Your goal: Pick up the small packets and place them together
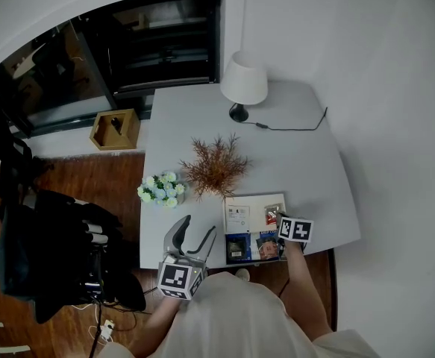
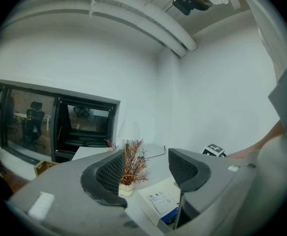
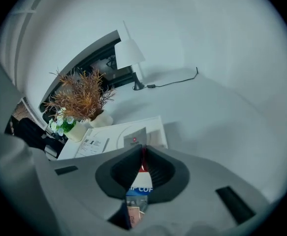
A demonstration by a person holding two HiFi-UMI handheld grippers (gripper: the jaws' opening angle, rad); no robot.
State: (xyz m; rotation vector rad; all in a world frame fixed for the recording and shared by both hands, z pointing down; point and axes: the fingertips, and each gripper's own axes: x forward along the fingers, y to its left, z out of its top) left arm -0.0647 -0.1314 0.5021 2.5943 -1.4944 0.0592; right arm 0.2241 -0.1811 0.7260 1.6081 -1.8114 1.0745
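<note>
Head view looks down on a white rectangular counter [image 1: 307, 162] tucked into the corner of a white-walled room. There's a brown wooden floor [image 1: 105, 189] on its left and a dark glass partition [image 1: 127, 43] at the back. Sitting on the counter are a white-shaded table lamp [image 1: 244, 79] with a thin black cable [image 1: 292, 128], a rusty-brown dried plant in a pale pot [image 1: 216, 167], and a little pot of pale blue and white flowers [image 1: 162, 189]. An open tan cardboard box [image 1: 115, 129] sits on the floor by the glass.

Near the counter's front edge lies a flat white rectangular box [image 1: 251, 209]. A dark blue packet [image 1: 238, 247] is at its near end and a small grey packet with a red logo [image 1: 272, 215] is further up.

Over the right side of that box, the right gripper [image 3: 142, 154] has its fingers pinched narrow on a thin blue-and-white packet with a red top [image 3: 141, 183]. The packet stands on edge between them, lifted clear of the box. Off to the left by the front edge, the left gripper [image 2: 145, 168] points roughly level, fingers wide, nothing gripped.
</note>
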